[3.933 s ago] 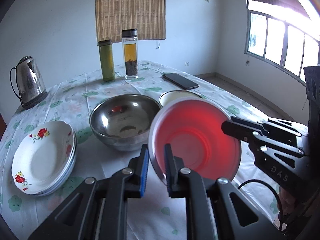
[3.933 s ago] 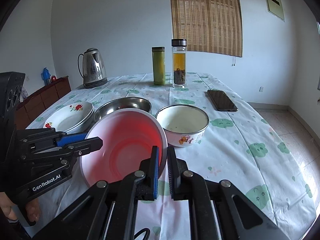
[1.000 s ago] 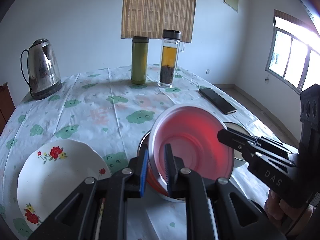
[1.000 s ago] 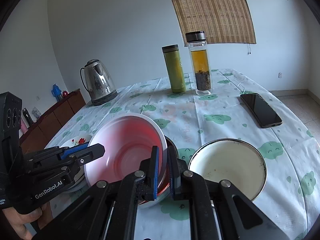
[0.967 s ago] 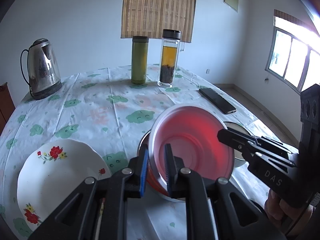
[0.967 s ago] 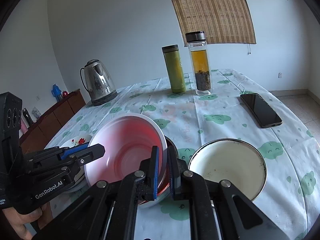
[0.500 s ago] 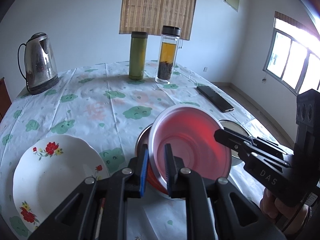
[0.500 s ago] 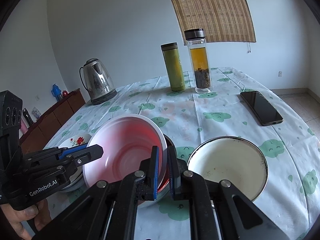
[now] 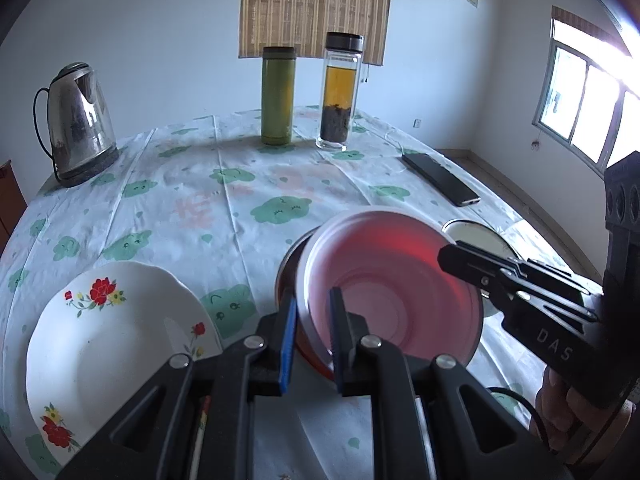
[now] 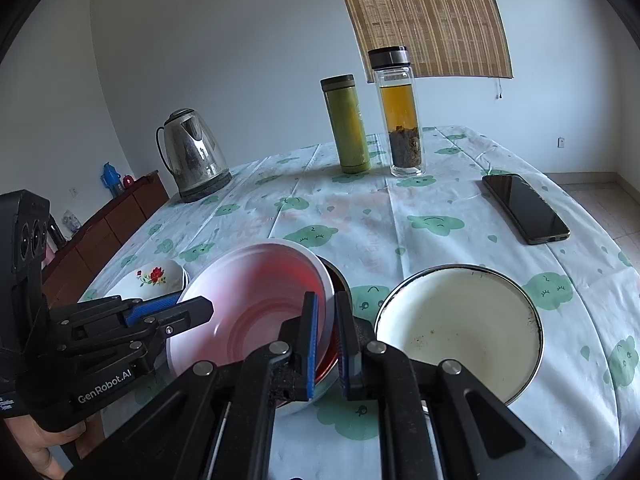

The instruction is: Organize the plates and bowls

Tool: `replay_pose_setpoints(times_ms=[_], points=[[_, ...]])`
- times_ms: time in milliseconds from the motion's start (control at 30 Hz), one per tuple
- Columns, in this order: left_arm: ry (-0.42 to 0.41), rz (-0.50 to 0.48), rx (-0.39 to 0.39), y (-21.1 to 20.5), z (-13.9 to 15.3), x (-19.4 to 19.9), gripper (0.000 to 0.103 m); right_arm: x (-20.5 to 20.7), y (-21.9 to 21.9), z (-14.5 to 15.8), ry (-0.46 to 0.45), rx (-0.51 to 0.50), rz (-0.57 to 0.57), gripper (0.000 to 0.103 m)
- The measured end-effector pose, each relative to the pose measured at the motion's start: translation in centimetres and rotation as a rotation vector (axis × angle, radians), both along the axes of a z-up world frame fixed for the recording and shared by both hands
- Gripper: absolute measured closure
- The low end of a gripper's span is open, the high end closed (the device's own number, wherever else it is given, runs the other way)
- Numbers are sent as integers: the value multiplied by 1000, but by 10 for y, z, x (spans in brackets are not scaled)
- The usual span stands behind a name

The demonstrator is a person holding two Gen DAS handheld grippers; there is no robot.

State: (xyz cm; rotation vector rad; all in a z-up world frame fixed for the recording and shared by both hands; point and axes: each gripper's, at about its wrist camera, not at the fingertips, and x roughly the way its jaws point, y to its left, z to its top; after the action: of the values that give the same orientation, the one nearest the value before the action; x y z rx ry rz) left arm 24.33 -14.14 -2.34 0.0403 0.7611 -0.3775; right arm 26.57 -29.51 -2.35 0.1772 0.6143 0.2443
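Note:
A red bowl with a white rim sits tilted inside the steel bowl, whose rim shows behind it. My left gripper is shut on the red bowl's near left rim. My right gripper is shut on the bowl's right rim. A cream enamel bowl stands just right of the pair. A stack of white flowered plates lies to the left; it also shows in the right wrist view.
At the table's far side stand a steel kettle, a green flask and a glass tea bottle. A black phone lies at the right. A wooden cabinet stands beyond the left edge.
Both grippers have carried the red bowl from above the near table to the steel bowl and lowered it in. Over the last half second it sank slightly.

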Motion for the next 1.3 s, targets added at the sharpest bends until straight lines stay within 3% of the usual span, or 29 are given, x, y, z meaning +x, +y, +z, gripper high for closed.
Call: replay_pose_setpoints(times_ms=[467, 767, 867, 933, 1300], points=[[-39, -2, 55, -5, 1, -3, 90, 0, 0, -2, 1, -5, -1, 94], [-63, 1, 51, -2, 2, -4, 89, 1, 2, -4, 8, -7, 6, 94], [-49, -3, 4, 3, 2, -4, 80, 1, 2, -4, 9, -4, 7, 94], [-45, 10, -18, 7, 2, -3, 61, 1, 3, -4, 10, -2, 10, 94], [-36, -2, -3, 2, -2, -3, 60, 4, 2, -6, 22, 2, 13, 94]])
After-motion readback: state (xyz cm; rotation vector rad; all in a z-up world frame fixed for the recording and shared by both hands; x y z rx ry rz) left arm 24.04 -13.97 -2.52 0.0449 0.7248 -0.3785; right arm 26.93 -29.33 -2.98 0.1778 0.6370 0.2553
